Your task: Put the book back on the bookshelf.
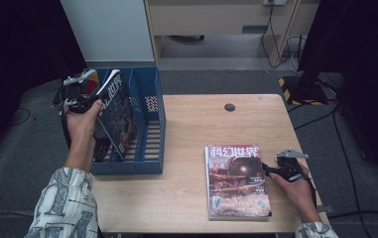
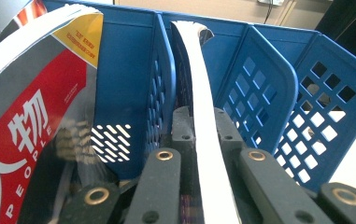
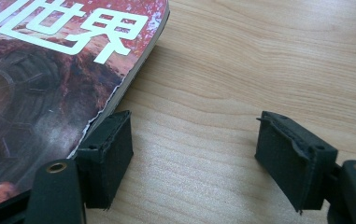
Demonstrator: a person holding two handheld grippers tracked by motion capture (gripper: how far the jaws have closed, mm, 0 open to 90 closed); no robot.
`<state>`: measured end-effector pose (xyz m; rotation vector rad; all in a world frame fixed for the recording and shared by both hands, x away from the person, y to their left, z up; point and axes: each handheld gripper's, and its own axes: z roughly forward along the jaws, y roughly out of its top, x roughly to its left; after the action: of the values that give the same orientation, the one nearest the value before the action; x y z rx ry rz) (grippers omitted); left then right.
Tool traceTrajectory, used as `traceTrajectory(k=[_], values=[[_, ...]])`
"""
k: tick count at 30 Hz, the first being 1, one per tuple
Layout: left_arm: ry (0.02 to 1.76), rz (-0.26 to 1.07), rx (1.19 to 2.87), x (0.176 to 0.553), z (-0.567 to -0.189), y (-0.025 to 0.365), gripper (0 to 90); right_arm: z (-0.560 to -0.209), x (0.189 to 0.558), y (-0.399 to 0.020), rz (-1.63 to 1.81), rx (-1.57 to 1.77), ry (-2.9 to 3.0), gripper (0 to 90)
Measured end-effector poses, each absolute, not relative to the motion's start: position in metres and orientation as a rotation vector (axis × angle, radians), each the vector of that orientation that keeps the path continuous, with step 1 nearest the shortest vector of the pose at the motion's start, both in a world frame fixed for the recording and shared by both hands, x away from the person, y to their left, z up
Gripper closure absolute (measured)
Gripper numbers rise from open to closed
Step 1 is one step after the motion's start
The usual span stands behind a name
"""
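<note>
The magazine (image 1: 238, 181) on the counter (image 1: 186, 148) lies at five o'clock, my right tool (image 3: 194, 158) spread at its right edge, one pad touching. Farther off, at ten o'clock, my left tool (image 2: 199, 135) pinches a second magazine (image 1: 114, 114) upright in the blue file rack (image 1: 152, 124), beside a red-covered one (image 2: 26, 116).

Left gripper (image 2: 199, 135) jaws' tips were hidden behind the held magazine (image 2: 203, 116), whose lower end ran off the frame bottom. Red magazine (image 2: 21, 126) was cut off at left and bottom edges. In the high view, the blue file rack (image 1: 149, 124) hid both magazines' lower parts. Flat magazine (image 3: 49, 70) was cropped at top and left; small cover print was too small to read.
</note>
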<state>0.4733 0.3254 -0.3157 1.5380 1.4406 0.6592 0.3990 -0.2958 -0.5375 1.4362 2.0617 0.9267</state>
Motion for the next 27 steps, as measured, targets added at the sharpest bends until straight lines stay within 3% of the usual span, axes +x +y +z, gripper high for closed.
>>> traceTrajectory(k=[27], values=[[1.453,0.653,1.53,0.469,-0.33,0.332,81.8,-0.538,0.399,-0.296,0.927,1.436,2.062,27.3]])
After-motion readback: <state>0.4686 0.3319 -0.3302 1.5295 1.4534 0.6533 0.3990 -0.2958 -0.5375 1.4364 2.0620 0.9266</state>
